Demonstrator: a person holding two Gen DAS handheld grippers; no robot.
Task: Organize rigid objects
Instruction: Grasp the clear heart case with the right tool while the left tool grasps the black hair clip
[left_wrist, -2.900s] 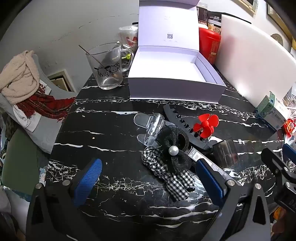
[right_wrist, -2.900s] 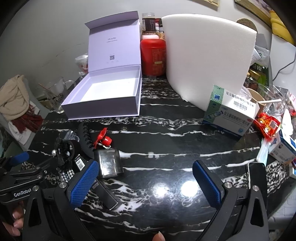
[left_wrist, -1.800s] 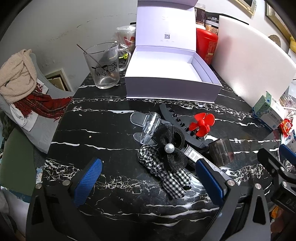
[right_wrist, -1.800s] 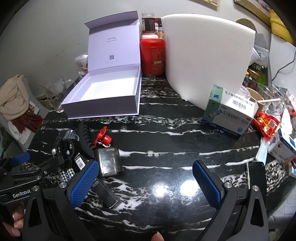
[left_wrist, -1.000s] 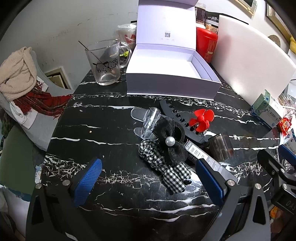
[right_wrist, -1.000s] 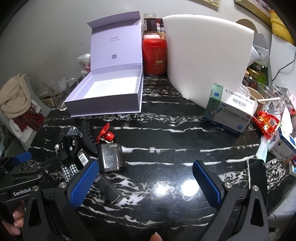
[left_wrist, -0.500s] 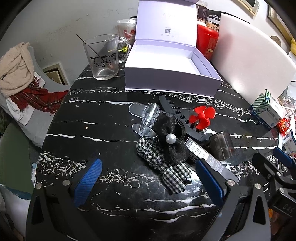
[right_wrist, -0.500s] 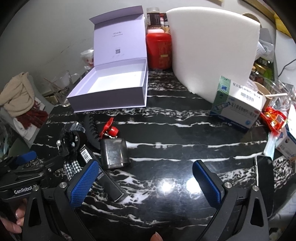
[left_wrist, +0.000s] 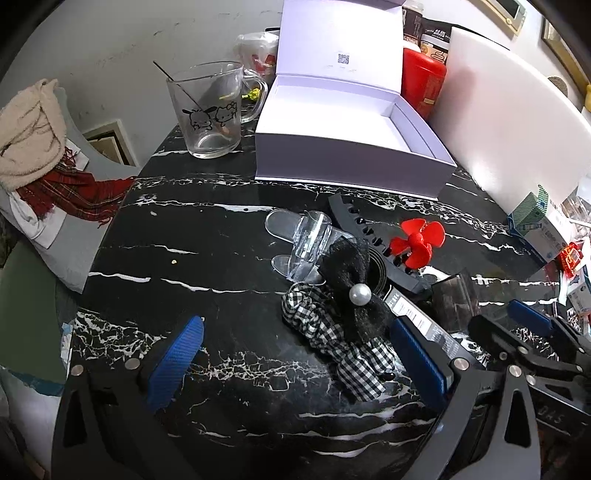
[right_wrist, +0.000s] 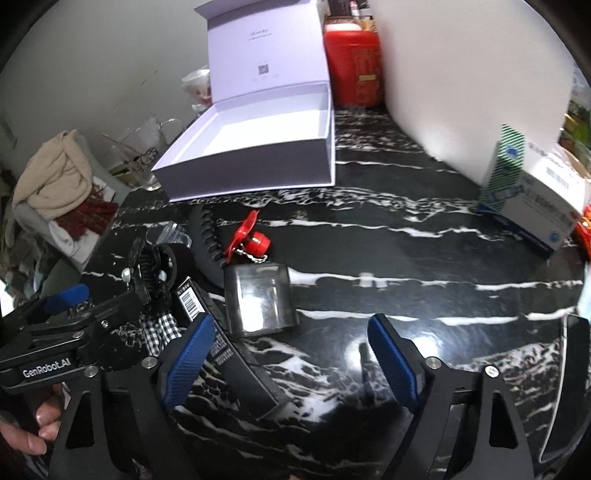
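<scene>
An open lavender box stands at the back of the black marble table. In front of it lies a pile: a clear plastic clip, a black comb-like clip, a red flower clip, a black bow with a pearl on checked fabric, a smoky transparent case and a long black barcoded box. My left gripper hangs open over the checked fabric. My right gripper has its jaws closing, nothing between them, just right of the barcoded box.
A glass mug stands left of the lavender box. A red canister and a white foam board stand behind it. A green-and-white carton sits at the right. Scarves lie on a chair off the table's left edge.
The right gripper has dipped down and in toward the smoky case, and its jaws have narrowed. The left gripper has stayed over the pile.
</scene>
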